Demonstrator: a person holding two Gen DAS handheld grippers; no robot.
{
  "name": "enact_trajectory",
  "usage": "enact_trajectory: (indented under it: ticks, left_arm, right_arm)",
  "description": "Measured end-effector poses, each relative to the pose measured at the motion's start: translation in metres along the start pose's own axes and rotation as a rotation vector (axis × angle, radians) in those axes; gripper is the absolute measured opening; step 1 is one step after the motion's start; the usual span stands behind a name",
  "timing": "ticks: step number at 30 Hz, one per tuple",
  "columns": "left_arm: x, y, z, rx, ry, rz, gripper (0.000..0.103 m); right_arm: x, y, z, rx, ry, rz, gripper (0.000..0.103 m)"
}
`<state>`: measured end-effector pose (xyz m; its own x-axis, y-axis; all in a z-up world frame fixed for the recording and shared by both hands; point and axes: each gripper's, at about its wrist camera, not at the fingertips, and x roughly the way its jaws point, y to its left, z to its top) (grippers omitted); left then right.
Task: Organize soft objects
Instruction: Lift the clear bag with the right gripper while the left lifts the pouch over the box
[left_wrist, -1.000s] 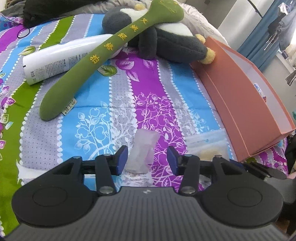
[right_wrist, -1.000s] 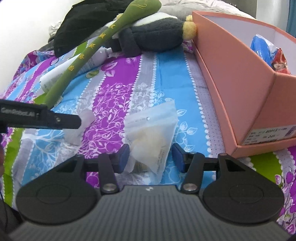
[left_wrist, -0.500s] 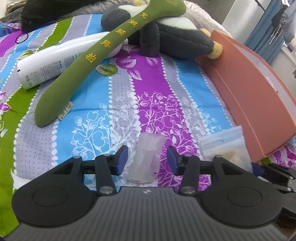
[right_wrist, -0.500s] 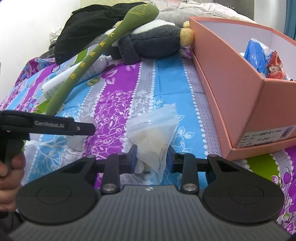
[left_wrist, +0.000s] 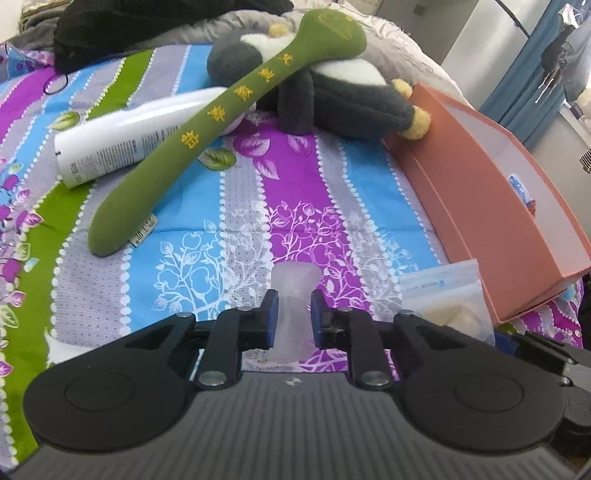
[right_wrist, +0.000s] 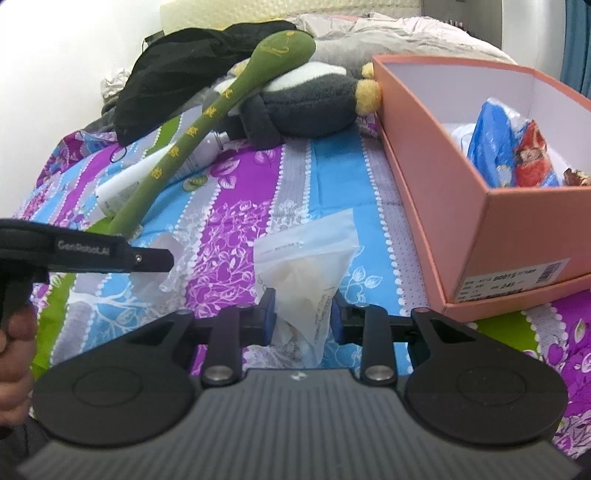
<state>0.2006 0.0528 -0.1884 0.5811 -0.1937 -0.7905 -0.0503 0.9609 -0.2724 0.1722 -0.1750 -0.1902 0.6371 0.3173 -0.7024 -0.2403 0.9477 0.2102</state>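
My left gripper (left_wrist: 293, 319) is closing its jaws, and its blue pads press a pale translucent soft piece (left_wrist: 295, 280) just above the striped bedspread. In the right wrist view that gripper (right_wrist: 164, 258) comes in side-on from the left, with a hand (right_wrist: 14, 332) on its grip. My right gripper (right_wrist: 301, 315) is shut on a clear zip bag (right_wrist: 306, 254) of cream-white soft stuff; the bag (left_wrist: 443, 295) also shows at the lower right of the left wrist view. An open salmon-pink box (right_wrist: 424, 155) stands to the right with a blue packet (right_wrist: 506, 144) inside.
Farther up the bed, a long green plush stick (left_wrist: 207, 140) lies across a white bottle (left_wrist: 122, 147) and a grey-and-white plush penguin (left_wrist: 332, 96). A black garment (right_wrist: 184, 62) is heaped at the far end. The box's long wall (left_wrist: 480, 206) borders the right side.
The right jaws closed on the clear bag first. The left jaws then closed on the translucent piece. Both grippers have lifted a little.
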Motion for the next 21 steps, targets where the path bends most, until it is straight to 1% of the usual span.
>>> enact_trajectory:
  ticks: [8, 13, 21]
  left_arm:
    - [-0.032, -0.01, -0.006, -0.006, -0.011, -0.018, 0.022]
    - [-0.05, -0.019, -0.009, -0.002, -0.022, -0.027, 0.022]
    - [-0.082, -0.041, 0.0, 0.012, -0.062, -0.037, 0.022]
  right_arm:
    - [-0.022, 0.006, 0.008, -0.005, -0.03, -0.009, 0.032]
    - [-0.038, 0.009, 0.011, -0.023, -0.044, 0.002, 0.032]
    - [-0.067, 0.008, 0.021, -0.029, -0.078, 0.018, 0.032]
